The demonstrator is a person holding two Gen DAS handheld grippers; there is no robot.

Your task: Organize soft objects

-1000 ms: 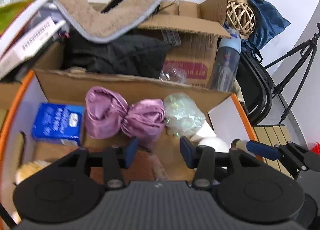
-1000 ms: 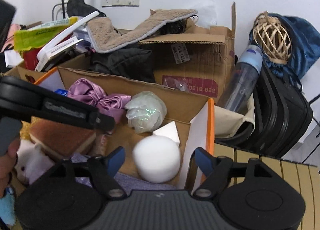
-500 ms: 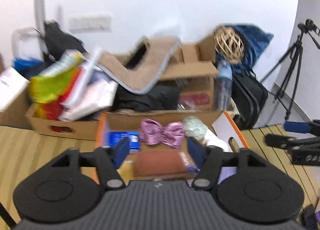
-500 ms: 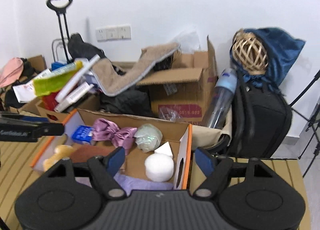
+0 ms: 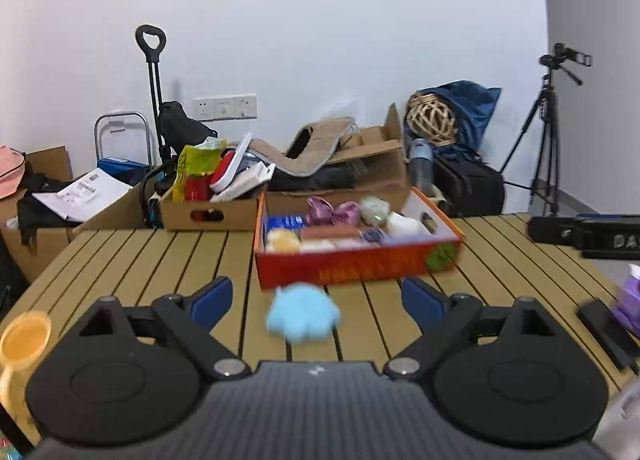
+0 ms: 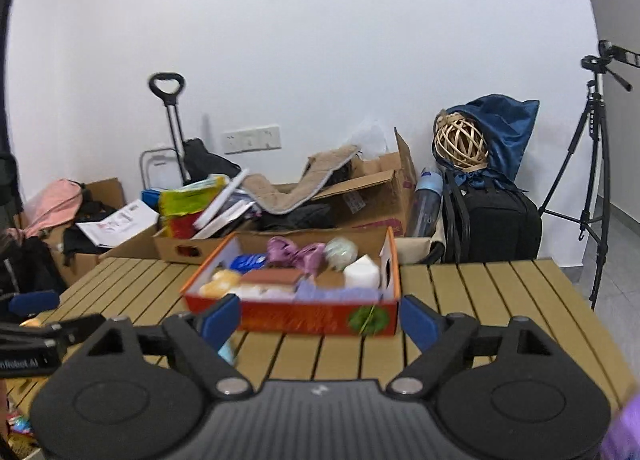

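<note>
- The red-fronted box (image 5: pixel 356 268) of soft things stands at the far edge of the slatted table (image 5: pixel 168 256), with bare slats on either side of it.
- A blurred light-blue plush (image 5: pixel 303 312), perhaps a toy, lies on the table just before the box.
- The left gripper (image 5: pixel 316 298) frames it, jaws opening, pads clear of it.
- The right gripper (image 6: pixel 320 318) faces the box front, jaws opening with nothing gripped.
</note>
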